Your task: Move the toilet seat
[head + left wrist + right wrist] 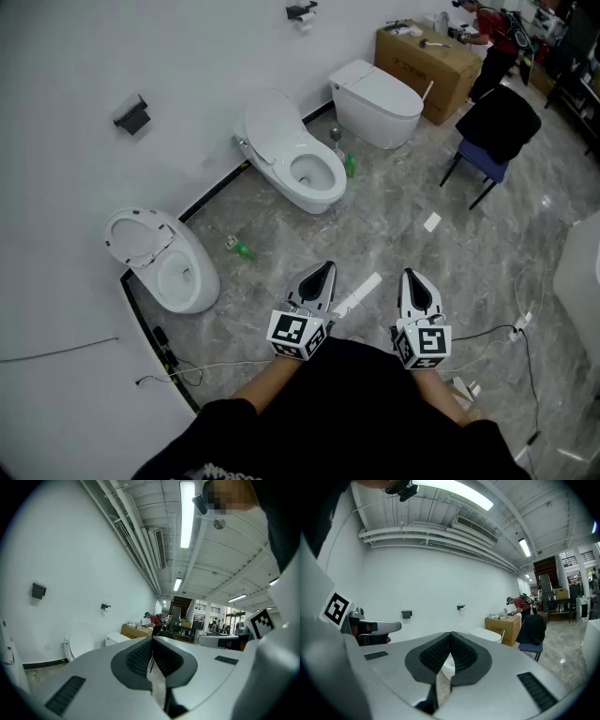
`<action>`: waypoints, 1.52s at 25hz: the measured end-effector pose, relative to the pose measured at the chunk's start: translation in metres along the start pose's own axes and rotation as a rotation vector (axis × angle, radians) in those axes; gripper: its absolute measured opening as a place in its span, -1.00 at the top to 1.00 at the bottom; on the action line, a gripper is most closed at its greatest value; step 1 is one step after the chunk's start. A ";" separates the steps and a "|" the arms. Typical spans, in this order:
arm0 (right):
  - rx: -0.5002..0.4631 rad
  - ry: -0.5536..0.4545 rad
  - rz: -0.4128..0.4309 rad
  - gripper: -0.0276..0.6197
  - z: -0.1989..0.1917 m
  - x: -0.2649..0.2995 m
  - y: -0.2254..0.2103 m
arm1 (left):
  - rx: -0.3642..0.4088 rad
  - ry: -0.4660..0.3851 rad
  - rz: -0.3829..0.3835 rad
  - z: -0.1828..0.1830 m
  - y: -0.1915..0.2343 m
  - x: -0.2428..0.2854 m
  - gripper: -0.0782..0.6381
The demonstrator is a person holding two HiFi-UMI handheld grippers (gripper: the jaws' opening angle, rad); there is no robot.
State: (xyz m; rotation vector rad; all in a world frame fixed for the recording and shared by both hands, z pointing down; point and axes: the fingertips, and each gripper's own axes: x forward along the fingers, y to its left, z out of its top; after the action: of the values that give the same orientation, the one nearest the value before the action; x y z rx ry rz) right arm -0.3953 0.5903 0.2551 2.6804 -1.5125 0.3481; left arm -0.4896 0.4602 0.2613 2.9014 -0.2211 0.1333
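Left gripper (323,272) is closed, pads pressed together with nothing between them, as its own view shows (151,641). Right gripper (410,275) is the same, jaws together and empty (451,637). Both are held side by side close to the person's body, tips pointing away over the grey marble floor (394,234) and well apart from every toilet. A white strip (357,292) lies on the floor between the two grippers.

Three white toilets stand in a row along the white wall (66,56). The near toilet (178,277) is at the left, with its lid (139,236) tipped up and back. The middle toilet (291,159) has its lid (270,120) raised against the wall, and its toilet seat (316,193) lies flat on the bowl. The far toilet (377,101) has its lid down. I can't tell which of these seats the task means.

One green bottle (350,167) stands just beside the middle toilet, and another green bottle (241,248) lies on the floor between the near and middle toilets. Two black wall holders (131,116) (301,11) are mounted above the toilets.

A cardboard box (429,58) sits past the far toilet, with a person in red (495,36) standing next to it. A blue chair (489,141) draped with a black garment stands near the box. Cables (497,333) run over the floor at the right.

The left gripper view also takes in the middle toilet's raised lid (81,639) and the box (136,631).
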 end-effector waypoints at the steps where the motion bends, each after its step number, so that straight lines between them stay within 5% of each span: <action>1: -0.002 -0.001 0.006 0.82 -0.001 -0.001 -0.001 | 0.004 0.000 -0.003 -0.001 -0.005 0.002 0.74; 11: 0.034 -0.030 -0.016 0.82 -0.018 -0.031 -0.043 | -0.010 0.014 -0.016 -0.028 -0.042 0.014 0.74; 21: 0.127 -0.034 -0.085 0.82 -0.043 -0.050 -0.102 | 0.008 0.102 -0.115 -0.051 -0.088 0.054 0.74; 27: 0.120 -0.010 -0.084 0.82 -0.042 -0.021 -0.124 | 0.005 0.122 -0.143 -0.054 -0.075 0.104 0.73; 38: 0.121 0.100 -0.180 0.82 -0.044 0.068 -0.234 | -0.072 0.173 -0.180 -0.058 -0.045 0.237 0.74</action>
State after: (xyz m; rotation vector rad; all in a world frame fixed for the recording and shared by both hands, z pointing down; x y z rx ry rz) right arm -0.1703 0.6618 0.3296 2.8153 -1.2515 0.5701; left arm -0.2529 0.4837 0.3336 2.8005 0.0636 0.3353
